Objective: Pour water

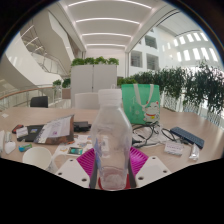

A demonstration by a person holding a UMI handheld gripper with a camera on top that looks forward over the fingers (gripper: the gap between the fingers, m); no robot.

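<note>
One clear plastic water bottle point(112, 135) with a white screw cap is standing upright between the two fingers of the tool point(113, 170), whose magenta pads point(87, 163) are flanking its lower body on either side. Whether both pads are pressing on the bottle cannot be told from this view, as its base is blocking the contact lines. The bottle is showing a pale translucent wall with a label band around its middle, and the scene behind is reading faintly through it.

The wooden worktop point(170, 122) is carrying a scatter of items beyond the fingers: one green fabric bag point(141, 101) is sitting just behind the bottle, one open notebook or folder point(52, 129) is lying off to one side, one white paper cup point(38, 157) is resting near that side's finger, and one dark flat device point(187, 137) is lying on the opposite side, with black cables point(150, 133) trailing between it and the bottle. Smaller objects around them are too small to identify.

Two white rectangular planters point(94, 78) topped with green foliage are standing side by side further back, and a row of tall green plants point(190, 88) is lining the glazed wall.
</note>
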